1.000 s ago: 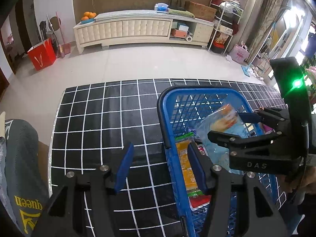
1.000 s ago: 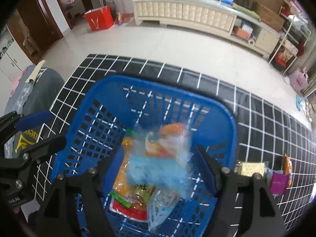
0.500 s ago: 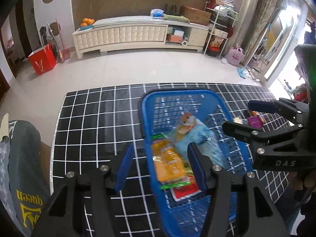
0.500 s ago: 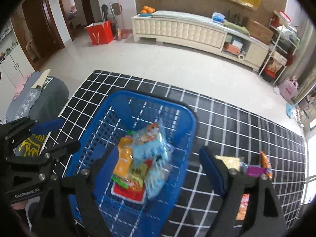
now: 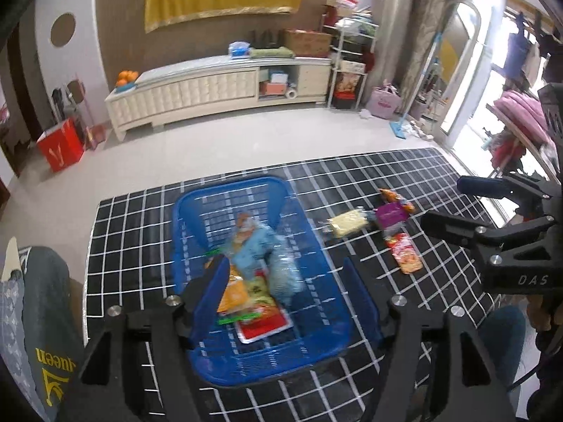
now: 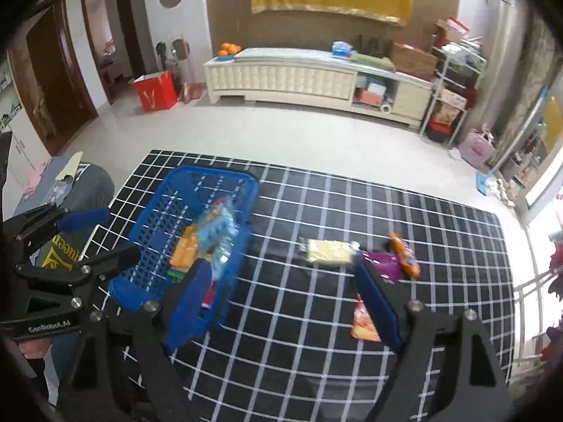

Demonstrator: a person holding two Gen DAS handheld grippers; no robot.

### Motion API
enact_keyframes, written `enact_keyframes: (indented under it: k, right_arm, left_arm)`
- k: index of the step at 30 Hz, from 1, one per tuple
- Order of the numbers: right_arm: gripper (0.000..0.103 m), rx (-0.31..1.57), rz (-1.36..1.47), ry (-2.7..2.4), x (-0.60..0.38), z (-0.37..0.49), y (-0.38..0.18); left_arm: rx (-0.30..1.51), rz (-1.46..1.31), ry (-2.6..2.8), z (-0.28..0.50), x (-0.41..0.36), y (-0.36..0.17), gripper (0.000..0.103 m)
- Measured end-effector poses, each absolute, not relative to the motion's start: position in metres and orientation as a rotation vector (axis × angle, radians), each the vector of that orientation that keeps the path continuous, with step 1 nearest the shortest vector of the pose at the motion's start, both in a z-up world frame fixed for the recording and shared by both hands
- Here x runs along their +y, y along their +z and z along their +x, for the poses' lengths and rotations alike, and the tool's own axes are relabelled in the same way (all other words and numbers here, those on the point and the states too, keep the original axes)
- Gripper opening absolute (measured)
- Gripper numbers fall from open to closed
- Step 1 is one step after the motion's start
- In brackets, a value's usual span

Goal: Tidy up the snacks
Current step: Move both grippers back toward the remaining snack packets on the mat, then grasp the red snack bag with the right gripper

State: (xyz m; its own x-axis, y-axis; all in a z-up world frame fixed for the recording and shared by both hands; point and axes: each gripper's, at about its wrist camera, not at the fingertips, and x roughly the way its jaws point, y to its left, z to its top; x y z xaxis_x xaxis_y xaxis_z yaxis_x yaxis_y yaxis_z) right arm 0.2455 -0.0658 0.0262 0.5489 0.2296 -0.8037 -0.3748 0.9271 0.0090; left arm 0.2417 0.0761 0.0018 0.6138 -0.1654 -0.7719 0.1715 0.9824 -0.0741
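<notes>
Left gripper (image 5: pixel 285 277): jaws opening, blue pads apart, nothing between them; held above the basket, tilted down toward it.
Right gripper (image 6: pixel 285 292): jaws wide apart, nothing held; raised over the mat, to the right of the basket, tilted down.
Grippers relative to each other: right gripper at the far right edge of the left wrist view; left gripper at the far left edge of the right wrist view; well apart.
Blue plastic basket (image 5: pixel 186 211): directly below and ahead of the left gripper; down-left of the right gripper's left pad; resting on the mat.
Basket contents: light blue snack bag (image 5: pixel 253 246) on top, orange packet (image 5: pixel 234 293) beside it, red-edged packet (image 5: pixel 264 327) underneath; all blurred, labels unreadable.
Yellow cracker pack (image 6: pixel 329 251): on the mat ahead of the right gripper, between its two pads as seen from its camera; well to the right of the left gripper.
Purple packet (image 6: pixel 381 263): just right of the cracker pack, close to the right pad's tip.
Orange stick snack (image 6: pixel 404 255): touching the purple packet's far side.
Red-orange sachet (image 6: pixel 362 320): nearest the right gripper, partly hidden behind its right pad.
Black grid mat (image 6: pixel 299 316): under basket and loose snacks, spread on the pale tile floor.
Beyond the mat: cream TV cabinet (image 6: pixel 281 75) against the far wall.
</notes>
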Motion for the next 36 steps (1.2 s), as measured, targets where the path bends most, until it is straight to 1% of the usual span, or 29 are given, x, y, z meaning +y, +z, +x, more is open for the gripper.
enact_keyframes:
  k: [1, 5, 15, 22, 28, 36]
  right_arm:
    - [0.087, 0.921, -0.168, 0.353, -0.073, 0.243, 0.027]
    - [0.088, 0.922, -0.149, 0.318, -0.107, 0.236, 0.025]
    - [0.088, 0.975, -0.093, 0.250, -0.179, 0.236, 0.004]
    - [0.088, 1.018, -0.064, 0.230, -0.216, 0.246, -0.020]
    - [0.089, 1.093, -0.040, 0.231, -0.230, 0.265, -0.058]
    - [0.088, 1.231, -0.027, 0.242, -0.228, 0.297, -0.127]
  left_arm:
    - [0.886, 0.015, -0.202, 0.240, 0.067, 0.003, 0.071]
    - [0.887, 0.037, -0.243, 0.237, 0.033, 0.004, 0.076]
    - [0.948, 0.077, -0.302, 0.248, -0.054, -0.020, 0.076]
    - [1.005, 0.069, -0.310, 0.264, -0.088, -0.039, 0.076]
    - [1.062, 0.052, -0.289, 0.282, -0.103, -0.068, 0.076]
    - [1.126, 0.055, -0.218, 0.305, -0.106, -0.117, 0.076]
